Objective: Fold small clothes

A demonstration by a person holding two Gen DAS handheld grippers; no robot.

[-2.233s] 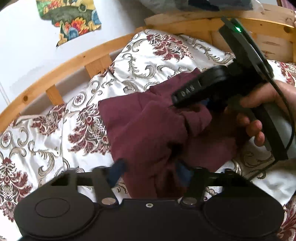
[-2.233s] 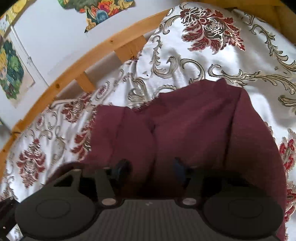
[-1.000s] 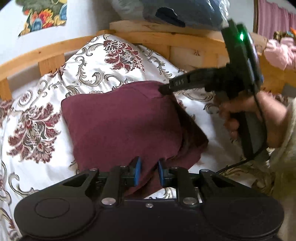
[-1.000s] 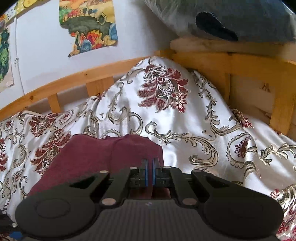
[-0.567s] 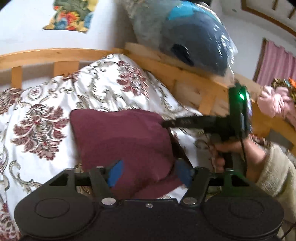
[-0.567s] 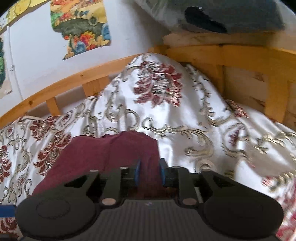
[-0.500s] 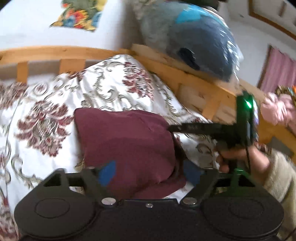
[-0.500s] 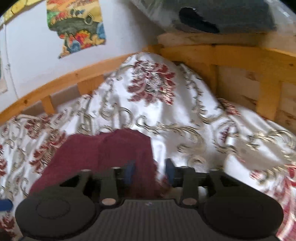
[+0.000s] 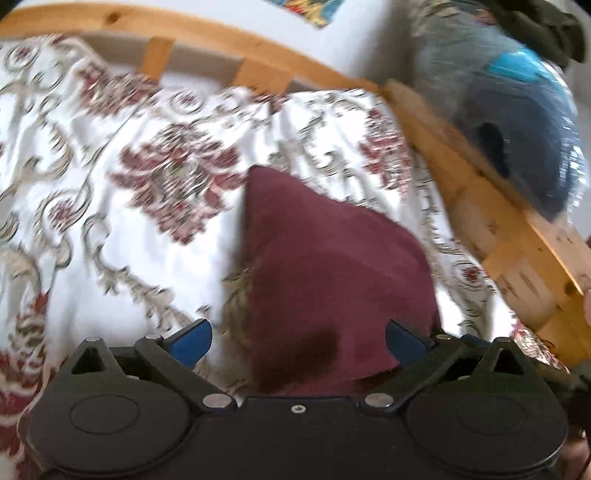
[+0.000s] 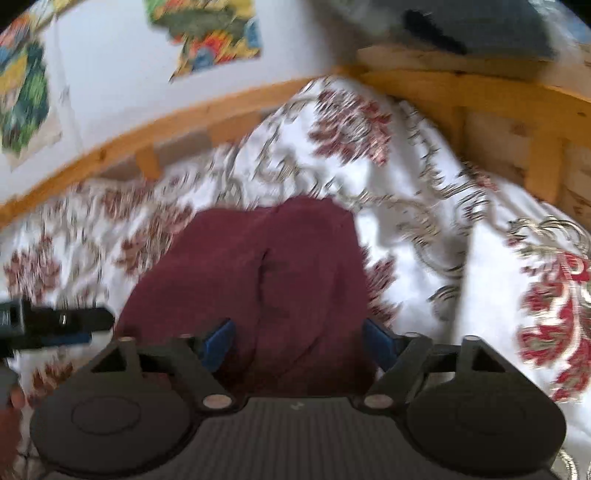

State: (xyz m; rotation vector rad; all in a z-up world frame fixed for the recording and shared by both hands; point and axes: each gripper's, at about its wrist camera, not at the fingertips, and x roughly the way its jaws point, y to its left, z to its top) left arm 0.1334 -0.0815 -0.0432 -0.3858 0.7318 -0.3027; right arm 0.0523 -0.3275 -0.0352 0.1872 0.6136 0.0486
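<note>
**Folded maroon garment left lying as both grippers let go**

On the floral bedspread (image 9: 110, 229), white with dark red and gold scrollwork, lay the maroon garment (image 9: 332, 280), folded into a compact, roughly rectangular pad. It sat near the corner of the wooden bed frame (image 9: 491, 229), whose rails ran behind it and along its right side. A blue and grey bundle wrapped in clear plastic (image 9: 517, 122) rested on top of the frame's right rail, and colourful pictures (image 10: 207, 33) hung on the white wall behind. Nothing covered the garment; only the grippers' own black bodies hid its near edge.

The left gripper (image 9: 297, 338) had its blue-tipped fingers (image 9: 190, 341) spread wide, one on each side of the garment's near end, gripping nothing. The right gripper (image 10: 298, 341) stood likewise spread across the near edge. Both views were blurred by motion.

A second earlier each gripper had been pinched on an edge of the cloth; half a second earlier they had parted. The garment kept its folded shape and place through the release, and the right gripper had dropped out of the left camera's view.

In the right wrist view the garment's long axis ran away from the camera toward the far rail, with a seam (image 10: 264, 280) down its middle. In the left view a far corner pointed up toward the rail.
</note>
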